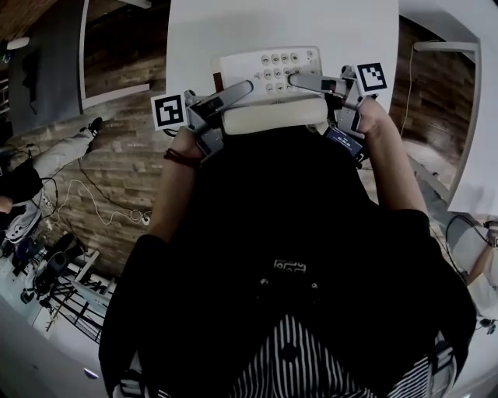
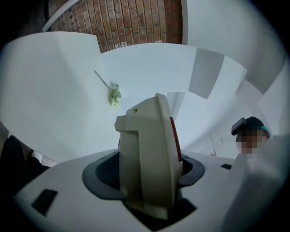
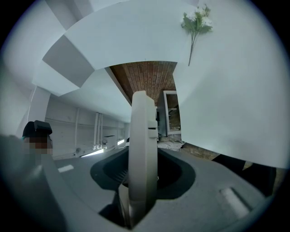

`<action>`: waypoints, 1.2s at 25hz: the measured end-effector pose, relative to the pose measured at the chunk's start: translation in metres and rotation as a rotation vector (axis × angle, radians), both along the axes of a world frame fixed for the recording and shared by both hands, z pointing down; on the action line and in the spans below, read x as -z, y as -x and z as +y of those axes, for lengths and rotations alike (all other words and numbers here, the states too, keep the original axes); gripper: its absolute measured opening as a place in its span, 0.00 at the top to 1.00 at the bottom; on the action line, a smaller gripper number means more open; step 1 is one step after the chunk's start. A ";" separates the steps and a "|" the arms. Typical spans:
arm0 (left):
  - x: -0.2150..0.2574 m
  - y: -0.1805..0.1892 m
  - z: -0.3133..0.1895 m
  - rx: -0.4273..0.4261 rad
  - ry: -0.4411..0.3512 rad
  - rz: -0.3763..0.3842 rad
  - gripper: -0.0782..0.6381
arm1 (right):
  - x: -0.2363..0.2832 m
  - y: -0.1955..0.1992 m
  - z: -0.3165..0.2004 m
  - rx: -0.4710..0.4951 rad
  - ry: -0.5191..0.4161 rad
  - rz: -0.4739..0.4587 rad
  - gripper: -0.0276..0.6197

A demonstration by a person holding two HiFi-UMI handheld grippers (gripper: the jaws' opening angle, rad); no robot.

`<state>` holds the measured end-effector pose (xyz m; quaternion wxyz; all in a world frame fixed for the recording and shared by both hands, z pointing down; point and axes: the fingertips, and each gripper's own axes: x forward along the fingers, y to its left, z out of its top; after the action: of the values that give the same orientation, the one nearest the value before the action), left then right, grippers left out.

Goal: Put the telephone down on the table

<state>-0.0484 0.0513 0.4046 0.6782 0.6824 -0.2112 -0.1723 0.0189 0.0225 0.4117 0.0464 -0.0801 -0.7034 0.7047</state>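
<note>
While I hold the telephone (image 1: 268, 82) over the near part of the table (image 1: 233, 23), both of my tongs have it clamped. My left gripper (image 1: 233, 95) is closed on a thick cream rim of the casing that carries a red strip. Its jaws stand partly apart, with the pads pressing that rim from both sides. My right gripper (image 1: 305, 78) is closed on a much thinner cream edge at the opposite end, so its jaws sit narrower, again tight on the plastic. From the head view I cannot tell whether the underside already touches the table or hangs just above it.

I judge the casing to be hard moulded plastic: stiff, not heavy, and smooth enough to slip between pads if the squeeze slackens. It will not bend or crush, but a drop onto the table could crack it. The handset (image 1: 272, 118) lies across the side nearest the table's front edge, with the keypad (image 1: 282, 68) beyond it toward the table's middle. I take the handset to be sitting loose in its cradle, so any tilt may send it sliding off. The two end rims are the right places to grip, one tong each, with the base level to the table as it goes down. A flower sprig (image 2: 113, 95) lies farther out on the table, well clear.
</note>
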 end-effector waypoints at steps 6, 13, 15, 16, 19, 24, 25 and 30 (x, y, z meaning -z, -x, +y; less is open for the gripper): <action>0.007 -0.006 -0.019 -0.120 -0.029 0.032 0.49 | 0.013 -0.010 -0.011 -0.127 -0.042 0.025 0.70; 0.025 -0.031 -0.069 -0.282 -0.114 0.053 0.49 | 0.035 -0.038 -0.048 -0.320 -0.117 0.062 0.70; 0.027 -0.025 -0.077 -0.299 -0.119 0.050 0.49 | 0.038 -0.035 -0.055 -0.357 -0.132 0.069 0.70; 0.027 -0.019 -0.081 -0.305 -0.124 0.043 0.49 | 0.039 -0.030 -0.058 -0.370 -0.138 0.075 0.70; 0.027 -0.003 -0.097 -0.315 -0.139 0.057 0.49 | 0.042 -0.014 -0.072 -0.391 -0.161 0.090 0.70; 0.021 -0.017 -0.095 -0.329 -0.143 0.079 0.49 | 0.035 -0.026 -0.068 -0.408 -0.169 0.103 0.70; 0.020 -0.020 -0.092 -0.333 -0.145 0.077 0.49 | 0.035 -0.030 -0.065 -0.412 -0.167 0.105 0.70; 0.021 -0.023 -0.088 -0.347 -0.137 0.072 0.49 | 0.036 -0.034 -0.059 -0.418 -0.148 0.113 0.70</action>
<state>-0.0250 -0.0367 0.3839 0.6568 0.7466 -0.0539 -0.0912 0.0530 -0.0361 0.3760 -0.0554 0.1105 -0.7508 0.6489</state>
